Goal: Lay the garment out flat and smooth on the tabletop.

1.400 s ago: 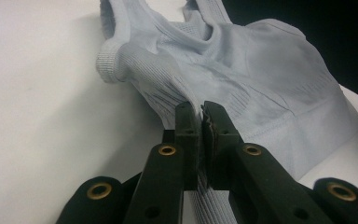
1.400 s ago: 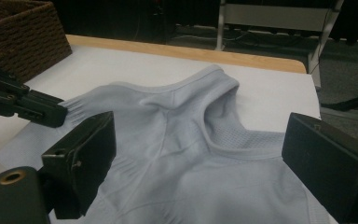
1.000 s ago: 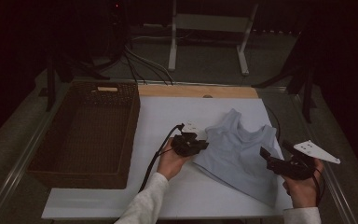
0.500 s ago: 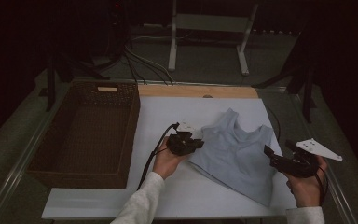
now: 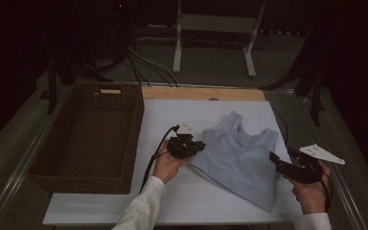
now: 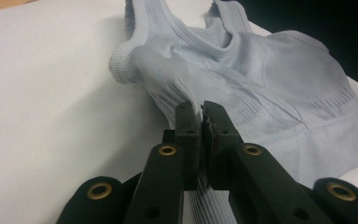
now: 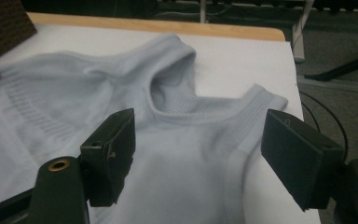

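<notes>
- One pale blue tank top (image 5: 239,155) lies flat on the white table (image 5: 124,206), right of centre, straps toward the far edge.
- My left gripper (image 6: 200,116) is clenched on the top's ribbed left edge.
- My right gripper (image 7: 196,154) is released, jaws wide apart above the right side by the armhole.
- I'd judge a fold or lift comes next: bring the right down onto the edge, pinch one layer, keep both grips level.
- Left of the table sits a wicker basket (image 5: 124,139); dim light makes its bottom hard to make out.
</notes>
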